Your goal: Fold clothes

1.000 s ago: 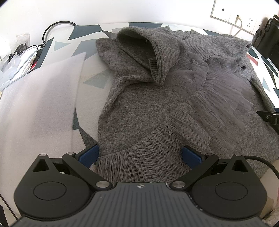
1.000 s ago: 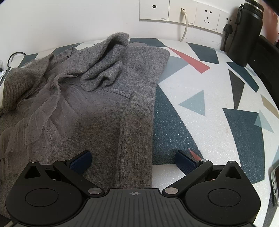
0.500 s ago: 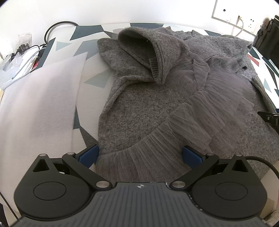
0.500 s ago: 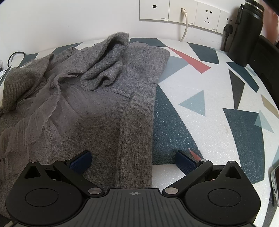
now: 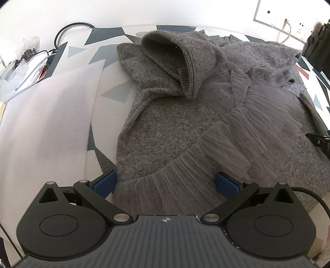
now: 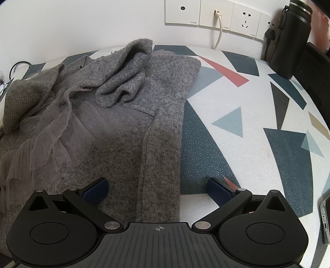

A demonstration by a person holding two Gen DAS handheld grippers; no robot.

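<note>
A grey knit sweater [image 5: 165, 132] with a grey tulle ruffle [image 5: 257, 115] lies spread on the patterned table. One sleeve [image 5: 181, 53] is bunched at the far side. My left gripper [image 5: 166, 182] is open, its blue pads straddling the near hem and ruffle edge. In the right wrist view the sweater [image 6: 127, 127] fills the left half, with its right side seam [image 6: 163, 144] running toward me. My right gripper [image 6: 158, 190] is open, one pad over the knit, the other over bare table. The right gripper's tip shows in the left wrist view [image 5: 318, 140].
The table [image 6: 247, 115] has a triangle pattern. A white foam sheet [image 5: 47, 115] lies left of the sweater, with cables and clutter [image 5: 31, 61] beyond. Wall sockets [image 6: 226, 18], a black bottle [image 6: 292, 39] and a phone [image 6: 325, 218] are on the right.
The left gripper has shifted slightly, so the sweater sits a little further right in its view. The right gripper has barely moved. Both stay open.
</note>
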